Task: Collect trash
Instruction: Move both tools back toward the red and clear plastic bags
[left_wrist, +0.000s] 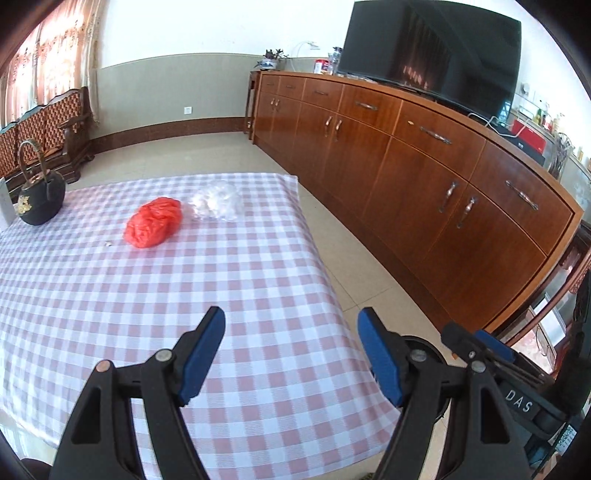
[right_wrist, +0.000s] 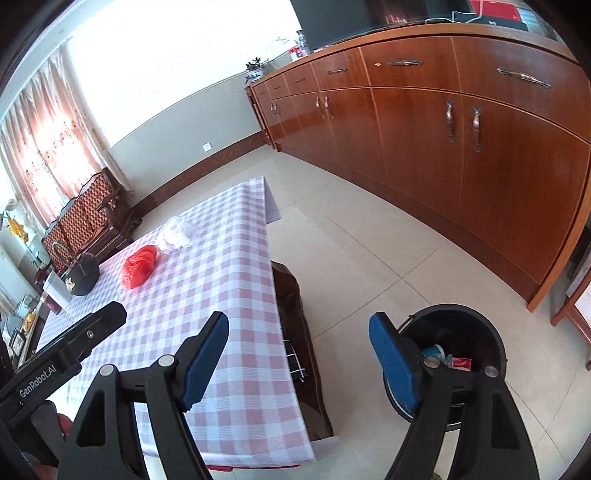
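A crumpled red plastic bag lies far out on the pink-and-white checked tablecloth, with a clear crumpled plastic bag just right of it. Both show in the right wrist view too: the red bag and the clear bag. My left gripper hovers open over the table's near right corner, nothing between its blue pads. My right gripper is open and empty over the table's edge and floor. A black round trash bin stands on the floor under its right finger, with a cup and a red wrapper inside.
A black kettle sits at the table's far left beside a white box. A long wooden sideboard with a television runs along the right. A wooden bench stands by the curtained window. Tiled floor lies between table and sideboard.
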